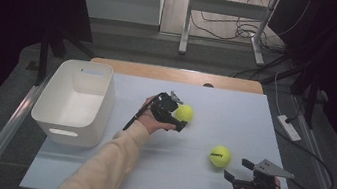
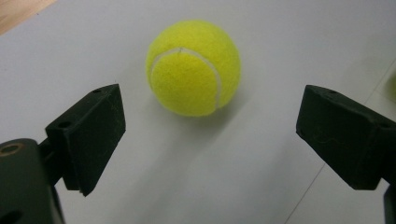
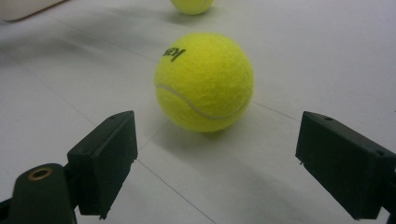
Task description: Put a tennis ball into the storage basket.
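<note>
Ahead of each gaping gripper, left [image 2: 210,135], right [image 3: 215,168], seemingly untouched tennis ball [image 2: 193,67].

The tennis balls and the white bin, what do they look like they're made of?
Far tennis ball: fuzzy yellow felt with a matte nap and a pale curved seam; the core cannot be seen. Near tennis ball: the same felt, with dark printed lettering. White bin: probably moulded plastic, judging by its smooth, slightly glossy walls, rounded corners and cut-out handle slot.

Bin [image 1: 74,100] left on table [image 1: 235,109]; two balls [image 1: 184,112] [image 1: 220,156] right of it.
</note>
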A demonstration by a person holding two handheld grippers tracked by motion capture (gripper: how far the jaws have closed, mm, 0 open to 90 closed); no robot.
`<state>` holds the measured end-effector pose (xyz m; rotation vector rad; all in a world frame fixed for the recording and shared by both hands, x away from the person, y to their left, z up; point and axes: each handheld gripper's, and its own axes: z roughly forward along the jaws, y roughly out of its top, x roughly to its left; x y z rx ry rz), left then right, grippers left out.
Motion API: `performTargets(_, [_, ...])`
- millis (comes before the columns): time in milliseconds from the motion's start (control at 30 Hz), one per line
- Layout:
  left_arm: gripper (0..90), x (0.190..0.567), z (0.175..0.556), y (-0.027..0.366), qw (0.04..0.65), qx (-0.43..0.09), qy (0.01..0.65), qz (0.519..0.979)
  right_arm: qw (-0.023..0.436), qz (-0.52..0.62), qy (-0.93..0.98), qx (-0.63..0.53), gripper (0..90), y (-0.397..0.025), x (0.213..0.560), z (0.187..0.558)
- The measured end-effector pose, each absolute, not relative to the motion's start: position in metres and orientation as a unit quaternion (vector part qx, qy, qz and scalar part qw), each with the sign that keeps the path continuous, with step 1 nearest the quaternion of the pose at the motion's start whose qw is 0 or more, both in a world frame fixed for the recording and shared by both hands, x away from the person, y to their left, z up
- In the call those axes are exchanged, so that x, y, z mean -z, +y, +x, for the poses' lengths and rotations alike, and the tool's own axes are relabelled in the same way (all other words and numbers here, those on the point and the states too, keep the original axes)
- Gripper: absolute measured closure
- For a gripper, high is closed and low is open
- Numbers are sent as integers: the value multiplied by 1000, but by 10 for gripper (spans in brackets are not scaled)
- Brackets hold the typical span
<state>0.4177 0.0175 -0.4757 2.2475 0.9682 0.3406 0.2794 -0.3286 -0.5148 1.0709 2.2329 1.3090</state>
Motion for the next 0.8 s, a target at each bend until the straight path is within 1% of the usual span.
performTargets(800, [92,479,440,4,319,-127,372,862,172,383,781,-462,127,-331,514,279])
